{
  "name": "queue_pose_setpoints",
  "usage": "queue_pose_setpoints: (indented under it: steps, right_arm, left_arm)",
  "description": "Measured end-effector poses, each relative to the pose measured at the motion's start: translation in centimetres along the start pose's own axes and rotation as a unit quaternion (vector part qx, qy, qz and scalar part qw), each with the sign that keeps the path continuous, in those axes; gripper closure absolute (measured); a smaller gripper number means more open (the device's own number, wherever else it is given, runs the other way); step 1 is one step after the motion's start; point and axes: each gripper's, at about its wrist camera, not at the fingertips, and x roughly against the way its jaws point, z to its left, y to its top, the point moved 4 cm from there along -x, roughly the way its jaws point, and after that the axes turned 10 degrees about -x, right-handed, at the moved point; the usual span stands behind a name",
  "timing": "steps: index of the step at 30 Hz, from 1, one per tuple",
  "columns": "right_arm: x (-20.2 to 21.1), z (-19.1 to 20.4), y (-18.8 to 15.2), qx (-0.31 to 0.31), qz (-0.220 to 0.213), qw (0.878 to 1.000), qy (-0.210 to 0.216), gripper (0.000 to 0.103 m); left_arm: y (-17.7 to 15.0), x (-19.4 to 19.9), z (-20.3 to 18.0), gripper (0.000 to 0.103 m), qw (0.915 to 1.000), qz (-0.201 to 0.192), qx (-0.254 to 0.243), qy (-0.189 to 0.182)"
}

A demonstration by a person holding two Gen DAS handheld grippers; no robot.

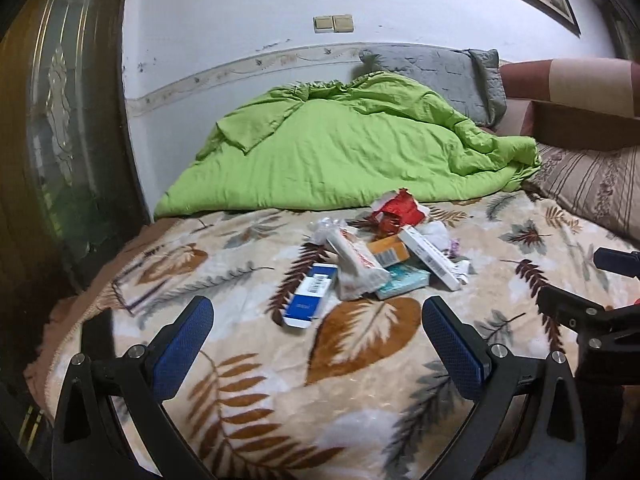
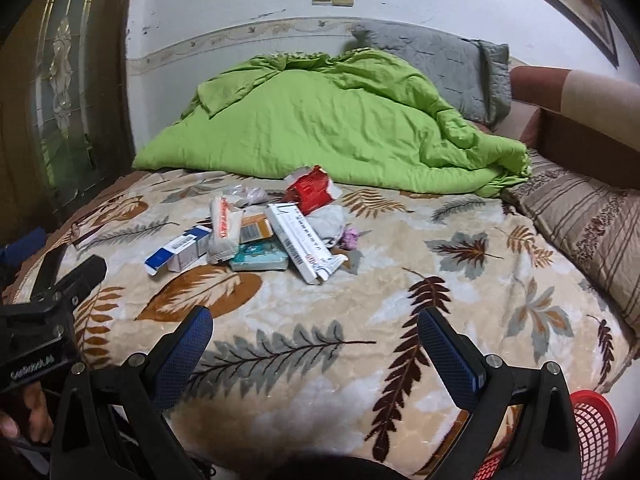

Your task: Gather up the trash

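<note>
A heap of trash lies mid-bed on the leaf-print blanket (image 1: pixel 360 360): a blue and white box (image 1: pixel 310 294), a white wrapper (image 1: pixel 356 266), an orange box (image 1: pixel 388 250), a teal packet (image 1: pixel 402 280), a long white box (image 1: pixel 430 254) and a torn red carton (image 1: pixel 394 210). The same heap shows in the right wrist view: blue box (image 2: pixel 178 250), white wrapper (image 2: pixel 226 230), teal packet (image 2: pixel 260 260), long white box (image 2: pixel 298 240), red carton (image 2: pixel 312 190). My left gripper (image 1: pixel 318 320) hovers open just short of the blue box. My right gripper (image 2: pixel 314 332) is open, farther back.
A green duvet (image 1: pixel 340 148) is bunched behind the heap, with a grey pillow (image 1: pixel 440 76) and a striped pillow (image 1: pixel 596 184) near the wall. A red mesh basket (image 2: pixel 592 428) sits below the bed's right corner. A dark wooden door (image 1: pixel 60 120) stands left.
</note>
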Motion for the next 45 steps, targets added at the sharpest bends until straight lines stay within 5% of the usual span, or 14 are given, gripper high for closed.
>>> queue_pose_setpoints:
  steps: [20, 28, 45]
  right_arm:
    - [-0.9, -1.0, -0.3, -0.009, 0.016, 1.000, -0.016, 0.000]
    - [1.0, -1.0, 0.1, -0.006, -0.031, 0.999, -0.017, 0.000]
    - [1.0, -0.9, 0.1, 0.001, -0.029, 0.999, -0.014, 0.000]
  left_arm:
    - [-0.6, -1.2, 0.6, 0.000, 0.9997, 0.023, 0.008, 0.004]
    - [-0.5, -0.4, 1.4, 0.000, 0.9995, 0.001, 0.031, 0.010]
    - [-0.4, -0.3, 1.3, 0.000, 0.9994, 0.004, 0.033, 0.011]
